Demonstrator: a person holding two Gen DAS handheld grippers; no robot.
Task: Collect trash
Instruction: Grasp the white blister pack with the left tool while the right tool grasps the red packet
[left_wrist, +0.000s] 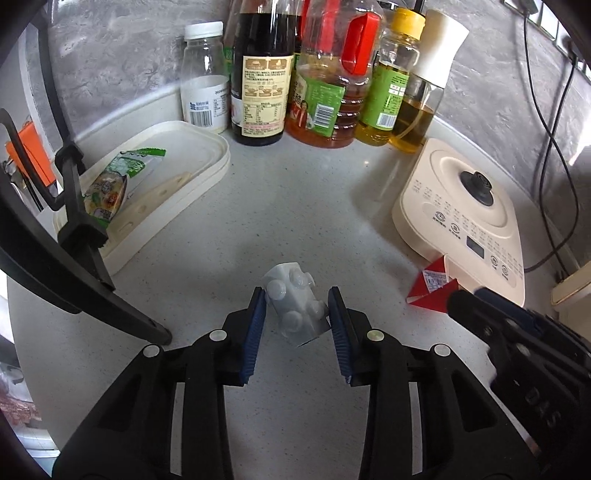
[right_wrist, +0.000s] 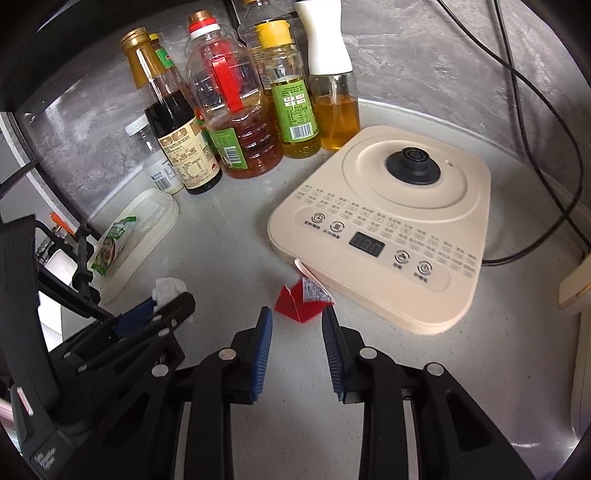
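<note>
Left gripper (left_wrist: 297, 314) clamped on a crumpled pill blister pack (left_wrist: 295, 302) to lift it as trash; right gripper (right_wrist: 297, 317) fingers apart, seemingly just touching the red wrapper (right_wrist: 301, 301).

Speckled grey counter (left_wrist: 303, 192): bottles (left_wrist: 325, 74) at back, cream appliance base (right_wrist: 388, 236), white lidded box (left_wrist: 173, 173), red wrapper (right_wrist: 301, 302).

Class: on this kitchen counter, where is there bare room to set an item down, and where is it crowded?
Free: the counter between the cream tray on one side and the kettle base on the other, in front of the bottles. Crowded: the back wall with the bottles, and the front, where the grippers meet the blister pack and red wrapper.
</note>
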